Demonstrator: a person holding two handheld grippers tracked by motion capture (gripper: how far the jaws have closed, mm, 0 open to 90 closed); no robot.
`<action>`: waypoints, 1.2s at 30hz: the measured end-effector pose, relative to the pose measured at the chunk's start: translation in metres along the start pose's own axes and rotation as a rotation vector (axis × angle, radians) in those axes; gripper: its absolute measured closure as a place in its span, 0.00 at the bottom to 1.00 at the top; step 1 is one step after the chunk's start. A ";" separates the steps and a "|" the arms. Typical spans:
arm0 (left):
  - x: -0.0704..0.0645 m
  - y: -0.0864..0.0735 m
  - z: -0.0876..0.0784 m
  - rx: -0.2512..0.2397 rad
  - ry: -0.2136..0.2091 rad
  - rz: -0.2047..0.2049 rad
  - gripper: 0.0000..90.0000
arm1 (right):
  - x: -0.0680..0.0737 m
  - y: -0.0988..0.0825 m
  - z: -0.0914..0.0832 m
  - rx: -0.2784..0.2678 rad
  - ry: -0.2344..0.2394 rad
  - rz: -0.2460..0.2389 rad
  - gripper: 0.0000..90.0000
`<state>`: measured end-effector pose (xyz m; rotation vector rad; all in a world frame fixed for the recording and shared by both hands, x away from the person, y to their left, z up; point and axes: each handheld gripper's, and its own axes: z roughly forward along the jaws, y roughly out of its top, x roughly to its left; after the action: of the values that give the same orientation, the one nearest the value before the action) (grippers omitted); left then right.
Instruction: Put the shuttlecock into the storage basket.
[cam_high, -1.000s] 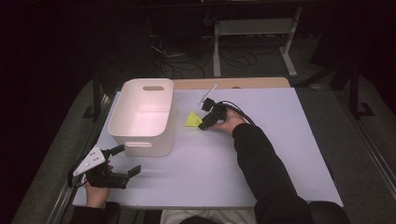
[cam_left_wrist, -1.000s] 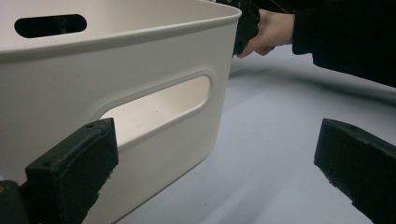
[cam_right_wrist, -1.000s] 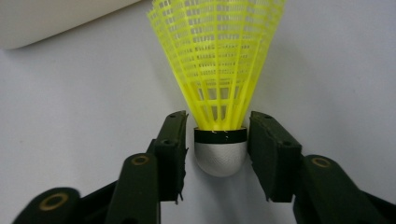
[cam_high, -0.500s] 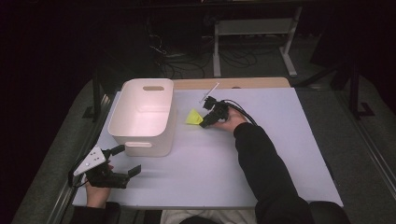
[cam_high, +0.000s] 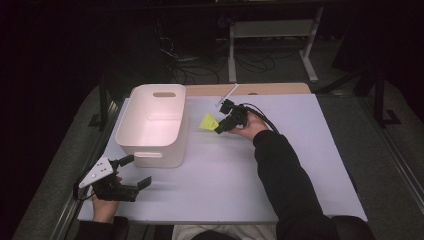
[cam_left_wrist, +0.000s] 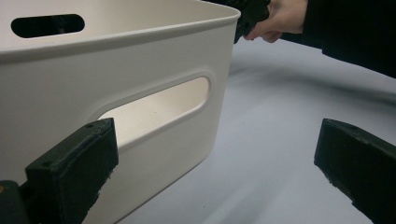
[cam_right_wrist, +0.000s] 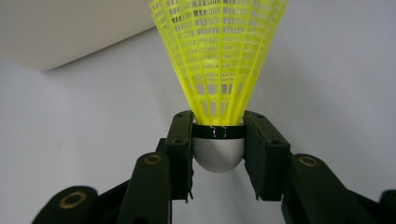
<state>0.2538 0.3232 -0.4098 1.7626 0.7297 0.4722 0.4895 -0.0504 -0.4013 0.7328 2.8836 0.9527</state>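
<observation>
A yellow plastic shuttlecock (cam_right_wrist: 219, 60) with a silver-grey cap is held at its base by my right gripper (cam_right_wrist: 218, 144), its skirt pointing away from the camera. In the high view the shuttlecock (cam_high: 207, 121) hangs just right of the white bin (cam_high: 155, 125), with my right gripper (cam_high: 222, 124) shut on it. My left gripper (cam_high: 131, 171) is open at the table's near left corner, its jaws spread wide in front of the bin's near handle slot (cam_left_wrist: 154, 109). Nothing lies between the left gripper's fingers (cam_left_wrist: 74, 163).
The white bin (cam_left_wrist: 116, 60) looks empty inside. The table (cam_high: 280, 165) has a pale lavender top with a wooden strip (cam_high: 250, 89) at its far edge. Dark floor, cables and a metal stand (cam_high: 270, 35) lie beyond.
My right gripper has lifted the shuttlecock slightly and tilted it toward the bin. The left gripper has barely moved.
</observation>
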 end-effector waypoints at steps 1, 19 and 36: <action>0.000 0.000 0.000 0.000 0.000 0.001 0.00 | 0.001 0.000 -0.002 0.000 -0.002 0.001 0.70; 0.000 0.000 0.000 -0.001 -0.001 -0.002 0.00 | 0.018 0.003 -0.035 -0.045 -0.016 -0.002 0.70; 0.000 0.000 -0.001 -0.003 -0.003 -0.002 0.00 | 0.033 0.007 -0.052 -0.029 -0.036 -0.029 0.70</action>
<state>0.2531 0.3237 -0.4094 1.7590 0.7282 0.4689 0.4550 -0.0598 -0.3512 0.6969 2.8357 0.9655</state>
